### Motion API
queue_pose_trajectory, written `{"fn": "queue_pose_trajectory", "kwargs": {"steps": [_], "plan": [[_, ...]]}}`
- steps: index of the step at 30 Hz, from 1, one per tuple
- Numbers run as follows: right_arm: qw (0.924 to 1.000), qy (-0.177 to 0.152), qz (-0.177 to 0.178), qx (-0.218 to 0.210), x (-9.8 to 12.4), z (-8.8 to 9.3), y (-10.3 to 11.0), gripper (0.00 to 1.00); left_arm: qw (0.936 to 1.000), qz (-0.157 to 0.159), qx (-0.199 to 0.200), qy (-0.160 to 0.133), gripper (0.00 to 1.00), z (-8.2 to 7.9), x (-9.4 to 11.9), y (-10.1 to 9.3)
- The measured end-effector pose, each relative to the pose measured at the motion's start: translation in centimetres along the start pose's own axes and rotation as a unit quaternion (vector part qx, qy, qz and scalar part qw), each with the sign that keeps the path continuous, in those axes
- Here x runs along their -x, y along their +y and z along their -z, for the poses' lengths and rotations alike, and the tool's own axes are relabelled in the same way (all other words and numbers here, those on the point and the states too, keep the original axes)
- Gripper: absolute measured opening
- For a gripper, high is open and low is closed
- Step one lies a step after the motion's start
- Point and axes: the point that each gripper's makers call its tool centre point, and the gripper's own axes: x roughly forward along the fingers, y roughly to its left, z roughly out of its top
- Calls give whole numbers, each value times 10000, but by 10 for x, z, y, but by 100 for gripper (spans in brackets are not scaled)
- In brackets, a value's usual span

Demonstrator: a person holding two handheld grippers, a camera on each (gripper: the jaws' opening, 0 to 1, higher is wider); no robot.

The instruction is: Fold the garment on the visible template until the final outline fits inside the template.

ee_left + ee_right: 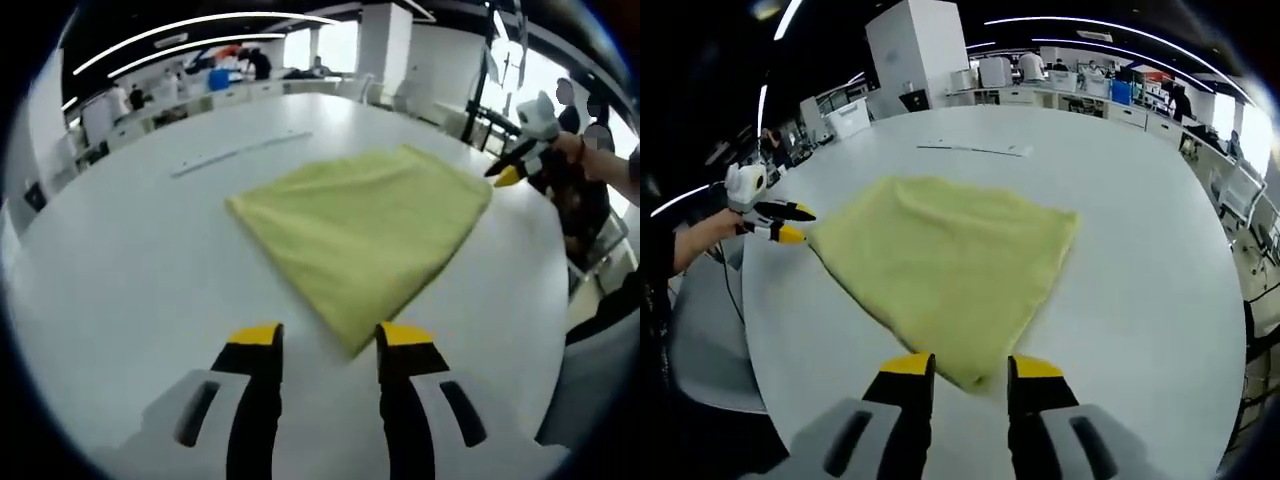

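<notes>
No legible writing. Yellow-green garment [365, 235] lies flat, folded, mid white surface [130, 270]. Left tool [328, 335] and right tool [970, 367] each sit just short of a garment corner, jaws apart, gripping nothing.

Big white table [120, 270], ceiling light strips [200, 25], bright windows [545, 80], desks [1080, 95] at back.

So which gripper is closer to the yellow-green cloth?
Neither clearly: the left gripper has one corner of the yellow-green cloth between its open jaws, the right gripper a neighbouring corner.
</notes>
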Motion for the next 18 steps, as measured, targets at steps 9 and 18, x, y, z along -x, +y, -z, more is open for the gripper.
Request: {"fn": "queue_pose_trajectory", "kwargs": {"steps": [9, 18], "plan": [[9995, 211, 17, 232, -2, 17, -3, 13, 9998, 88, -157, 0, 28, 2, -3, -7], [9993, 197, 50, 307, -5, 22, -11, 5, 9996, 163, -228, 2, 24, 1, -4, -10]]}}
